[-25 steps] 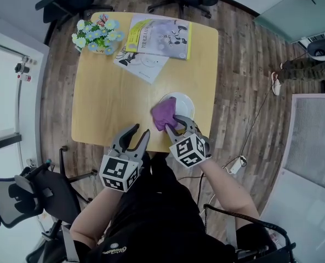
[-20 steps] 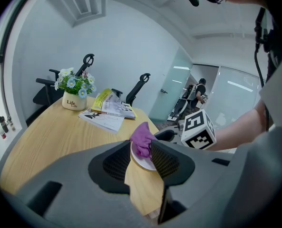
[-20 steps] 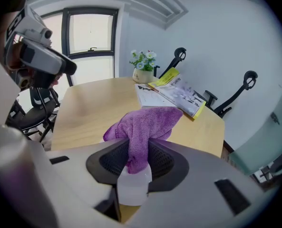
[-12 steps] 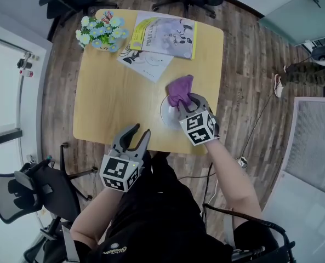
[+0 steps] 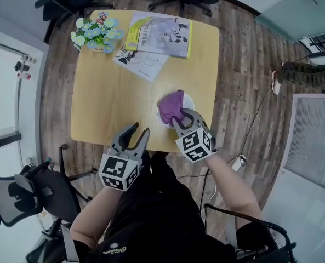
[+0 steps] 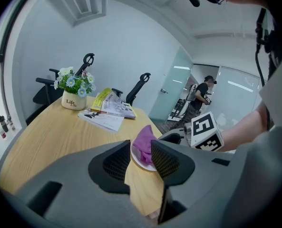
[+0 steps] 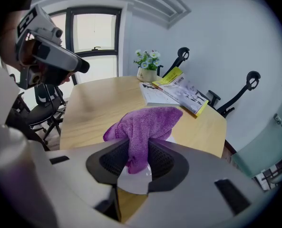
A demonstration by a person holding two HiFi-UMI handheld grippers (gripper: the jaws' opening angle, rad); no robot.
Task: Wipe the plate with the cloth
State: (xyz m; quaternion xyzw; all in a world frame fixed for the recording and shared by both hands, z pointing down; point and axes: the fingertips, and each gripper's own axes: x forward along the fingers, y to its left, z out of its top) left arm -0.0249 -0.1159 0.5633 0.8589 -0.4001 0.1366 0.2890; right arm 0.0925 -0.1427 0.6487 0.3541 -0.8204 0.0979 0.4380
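Your right gripper [image 5: 180,118] is clamped on the purple cloth [image 5: 170,106] — the cloth bunches up from between its jaws and lies over the white plate [image 5: 190,101], which sits on the table [image 5: 107,92] close to its near edge, on your right side. Your left gripper [image 5: 136,136] hangs at that same near edge, apart from the plate, jaws parted with nothing between them — the flower pot [image 5: 96,34] and the booklets [image 5: 159,34] sit at the far end.
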